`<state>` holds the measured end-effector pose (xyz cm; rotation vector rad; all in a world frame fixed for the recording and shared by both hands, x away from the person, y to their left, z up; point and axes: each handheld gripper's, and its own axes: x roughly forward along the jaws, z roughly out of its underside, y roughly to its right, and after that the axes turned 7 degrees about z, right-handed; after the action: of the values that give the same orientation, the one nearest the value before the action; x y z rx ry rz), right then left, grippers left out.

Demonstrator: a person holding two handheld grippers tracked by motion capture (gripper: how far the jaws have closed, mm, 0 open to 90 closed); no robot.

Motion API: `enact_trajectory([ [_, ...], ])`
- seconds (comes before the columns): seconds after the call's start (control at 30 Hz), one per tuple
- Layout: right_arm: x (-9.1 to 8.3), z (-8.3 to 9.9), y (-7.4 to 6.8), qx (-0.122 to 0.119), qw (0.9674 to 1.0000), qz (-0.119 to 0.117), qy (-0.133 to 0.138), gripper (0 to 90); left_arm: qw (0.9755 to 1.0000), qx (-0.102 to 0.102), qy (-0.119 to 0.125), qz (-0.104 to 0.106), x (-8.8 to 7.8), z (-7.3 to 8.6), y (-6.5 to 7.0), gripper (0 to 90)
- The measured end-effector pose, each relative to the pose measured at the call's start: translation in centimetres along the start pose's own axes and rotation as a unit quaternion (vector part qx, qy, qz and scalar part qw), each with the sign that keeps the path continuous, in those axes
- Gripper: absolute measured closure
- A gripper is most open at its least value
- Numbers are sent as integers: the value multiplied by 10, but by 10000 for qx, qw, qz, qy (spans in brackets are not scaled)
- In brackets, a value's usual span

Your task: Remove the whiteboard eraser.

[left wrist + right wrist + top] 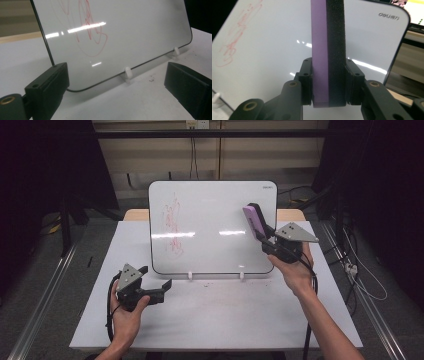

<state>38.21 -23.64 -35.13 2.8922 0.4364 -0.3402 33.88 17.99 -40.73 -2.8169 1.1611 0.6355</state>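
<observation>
Eraser point(328, 52) clamped in right gripper point(328, 82), left gripper point(112, 87) open/empty; risk: hard push tips whiteboard point(212, 227) off its feet, red scribble point(172, 222) stays

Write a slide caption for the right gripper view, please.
Right gripper clamps a purple-and-black eraser before the red-scribbled whiteboard.

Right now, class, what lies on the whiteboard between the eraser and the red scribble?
Nothing: in the high view, bare white board with only light glare separates the eraser from the red scribble.
</observation>
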Motion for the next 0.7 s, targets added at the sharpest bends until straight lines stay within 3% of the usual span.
enact_trajectory([
  [0.23, -6, 9, -12, 146, 9998, -153, 65, 648, 9997, 211, 71, -31, 5, -6, 6, 54],
  [0.37, -9, 13, -23, 222, 9992, -305, 97, 647, 9998, 121, 186, 20, 9, -11, 9, 53],
  [0.7, -9, 22, -37, 438, 9978, -478, 149, 648, 9974, 46, 496, 511, 23, -20, 22, 36],
])
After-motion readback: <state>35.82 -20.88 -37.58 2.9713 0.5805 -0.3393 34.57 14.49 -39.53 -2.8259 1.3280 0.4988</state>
